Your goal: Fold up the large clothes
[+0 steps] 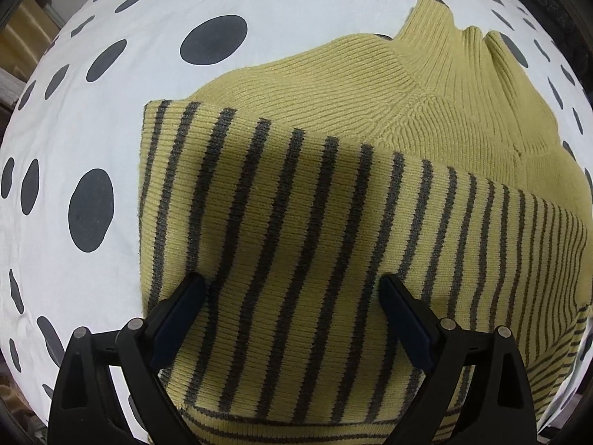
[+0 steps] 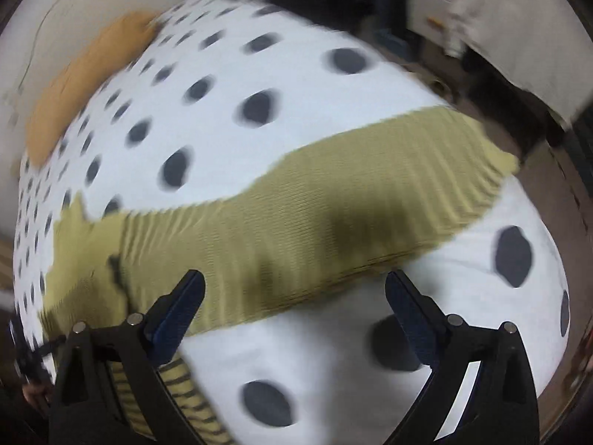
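Note:
An olive-yellow knit sweater [image 1: 370, 111] lies on a white cloth with dark dots [image 1: 111, 55]. Its grey-striped sleeve [image 1: 296, 222] is folded across the body, cuff end at the left. The ribbed collar [image 1: 444, 37] points to the far side. My left gripper [image 1: 292, 289] is open just above the striped sleeve, holding nothing. In the blurred right wrist view, a plain olive sleeve [image 2: 333, 193] stretches out flat to the right across the dotted cloth [image 2: 259, 55]. My right gripper [image 2: 294, 289] is open above that sleeve's near edge, empty.
An orange-brown garment [image 2: 81, 85] lies at the far left edge of the dotted cloth. Beyond the cloth's far and right edges are dark floor and white furniture [image 2: 500, 29], blurred. A striped part of the sweater [image 2: 185, 382] shows under my right gripper's left finger.

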{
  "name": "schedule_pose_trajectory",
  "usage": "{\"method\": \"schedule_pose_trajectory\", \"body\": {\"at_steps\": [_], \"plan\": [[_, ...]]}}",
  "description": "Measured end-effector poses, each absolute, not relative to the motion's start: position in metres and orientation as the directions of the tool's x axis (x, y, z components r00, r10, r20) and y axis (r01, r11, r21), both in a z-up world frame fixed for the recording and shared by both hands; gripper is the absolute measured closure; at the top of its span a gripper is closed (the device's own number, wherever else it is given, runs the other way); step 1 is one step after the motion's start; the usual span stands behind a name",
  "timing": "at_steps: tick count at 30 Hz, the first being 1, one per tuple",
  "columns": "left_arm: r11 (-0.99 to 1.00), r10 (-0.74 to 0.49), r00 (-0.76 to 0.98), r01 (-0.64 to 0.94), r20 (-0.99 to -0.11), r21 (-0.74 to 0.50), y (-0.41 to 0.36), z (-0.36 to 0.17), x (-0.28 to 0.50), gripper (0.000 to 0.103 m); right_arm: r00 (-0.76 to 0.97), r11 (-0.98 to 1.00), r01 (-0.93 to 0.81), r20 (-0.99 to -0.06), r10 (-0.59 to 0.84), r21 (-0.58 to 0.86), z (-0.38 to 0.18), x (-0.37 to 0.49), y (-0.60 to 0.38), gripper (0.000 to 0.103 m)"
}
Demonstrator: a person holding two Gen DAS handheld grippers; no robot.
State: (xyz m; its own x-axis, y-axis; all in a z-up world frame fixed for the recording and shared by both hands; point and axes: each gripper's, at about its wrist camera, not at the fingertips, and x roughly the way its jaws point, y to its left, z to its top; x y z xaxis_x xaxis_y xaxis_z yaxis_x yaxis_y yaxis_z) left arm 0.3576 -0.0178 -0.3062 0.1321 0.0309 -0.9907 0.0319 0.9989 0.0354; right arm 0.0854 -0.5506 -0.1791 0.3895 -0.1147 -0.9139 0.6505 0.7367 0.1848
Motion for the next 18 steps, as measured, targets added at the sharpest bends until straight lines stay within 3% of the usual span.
{"method": "schedule_pose_trajectory", "body": {"at_steps": [6,9,11,12,14,16,18], "plan": [[0.998,0.054,0.163,0.003,-0.985,0.055,-0.03,-0.326,0.36,0.0,0.437,0.51,0.814,-0.872,-0.22,0.279,-0.201,0.028,-0.665,0.006],[0.998,0.065,0.177,-0.005,-0.982,0.065,-0.031,-0.33,0.352,0.0,0.501,0.433,0.816,-0.842,-0.202,0.382,-0.218,0.017,-0.697,0.008],[0.998,0.067,0.181,-0.01,-0.981,0.066,-0.033,-0.33,0.35,0.0,0.509,0.417,0.815,-0.841,-0.181,0.403,-0.231,0.022,-0.707,0.014],[0.998,0.068,0.18,-0.013,-0.981,0.067,-0.034,-0.33,0.35,0.0,0.522,0.427,0.805,-0.833,-0.18,0.412,-0.236,0.025,-0.711,0.028],[0.997,0.072,0.176,-0.017,-0.982,0.071,-0.036,-0.329,0.348,0.0,0.557,0.453,0.779,-0.81,-0.183,0.433,-0.237,0.039,-0.712,0.036],[0.997,0.074,0.169,-0.018,-0.983,0.072,-0.04,-0.328,0.344,0.0,0.602,0.464,0.743,-0.784,-0.151,0.482,-0.235,0.045,-0.711,0.06],[0.997,0.071,0.164,-0.018,-0.984,0.069,-0.039,-0.326,0.346,0.0,0.652,0.474,0.696,-0.752,-0.101,0.539,-0.234,0.057,-0.707,0.07]]}}
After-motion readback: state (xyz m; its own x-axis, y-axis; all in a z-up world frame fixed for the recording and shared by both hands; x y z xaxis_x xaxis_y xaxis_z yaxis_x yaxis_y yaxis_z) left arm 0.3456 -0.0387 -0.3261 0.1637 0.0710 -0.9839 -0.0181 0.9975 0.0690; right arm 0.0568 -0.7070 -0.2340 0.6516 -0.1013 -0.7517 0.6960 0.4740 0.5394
